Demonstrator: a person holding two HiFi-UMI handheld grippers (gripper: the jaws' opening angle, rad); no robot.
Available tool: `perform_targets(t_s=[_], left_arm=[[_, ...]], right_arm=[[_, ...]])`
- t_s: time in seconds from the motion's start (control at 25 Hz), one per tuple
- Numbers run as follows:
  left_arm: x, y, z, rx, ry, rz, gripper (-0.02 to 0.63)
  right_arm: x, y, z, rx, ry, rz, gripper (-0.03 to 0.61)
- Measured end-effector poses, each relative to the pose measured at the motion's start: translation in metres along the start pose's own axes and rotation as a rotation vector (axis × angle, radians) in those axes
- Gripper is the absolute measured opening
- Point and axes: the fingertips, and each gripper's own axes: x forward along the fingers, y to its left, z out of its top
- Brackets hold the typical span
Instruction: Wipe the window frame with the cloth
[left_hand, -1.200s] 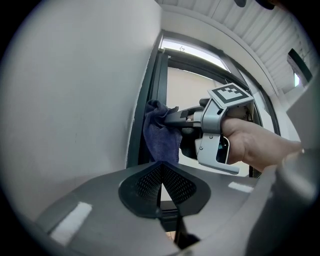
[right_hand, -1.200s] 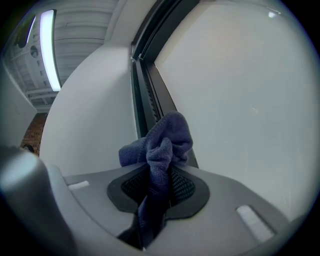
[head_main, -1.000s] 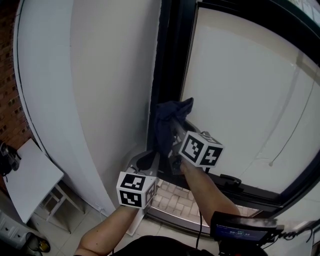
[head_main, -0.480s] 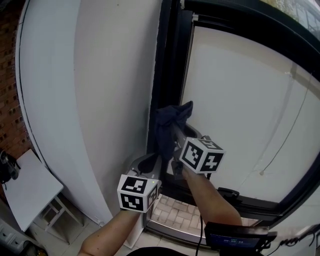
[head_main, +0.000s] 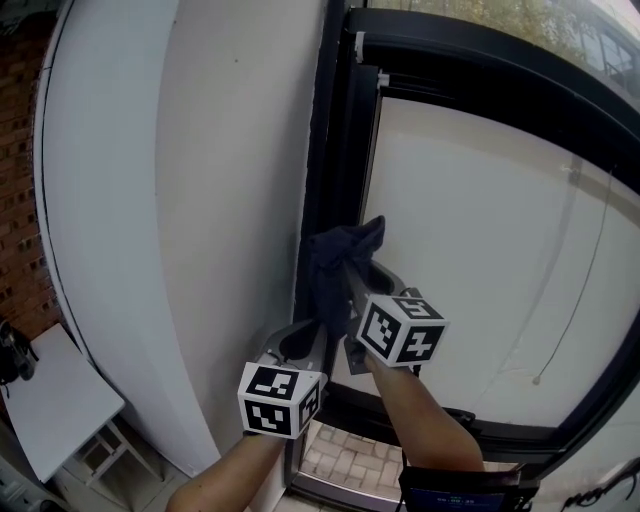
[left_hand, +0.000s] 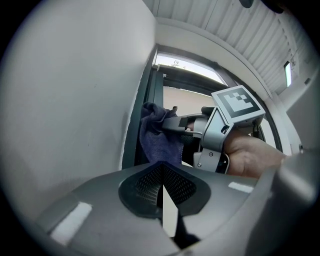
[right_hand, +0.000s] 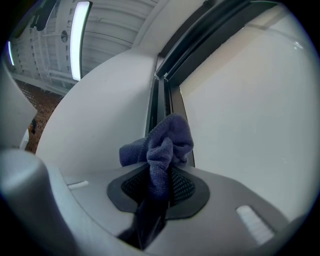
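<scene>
While left claw (left_hand: 160, 167) is clenched empty, right claw (right_hand: 157, 172) pinches cloth (right_hand: 165, 142) against window frame (head_main: 340, 150).

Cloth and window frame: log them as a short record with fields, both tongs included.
cloth: dark blue, bunched, hanging out of the right tongs
right tongs: shut on the cloth, pointed at the window frame
left tongs: shut, nothing in them, held lower and left of the right tongs
window frame: dark, upright section next to the wall
contact: cloth sits at the frame's upright; touching looks likely but is not certain
</scene>
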Motion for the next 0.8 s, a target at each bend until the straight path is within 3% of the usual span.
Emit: perform_targets(t_s=[0.8], left_arm=[[0.029, -0.002, 0.064, 0.029, -0.094, -0.059, 0.000]], right_arm=[[0.025, 0.004, 0.088, -0.136, -0.136, -0.011, 0.083]])
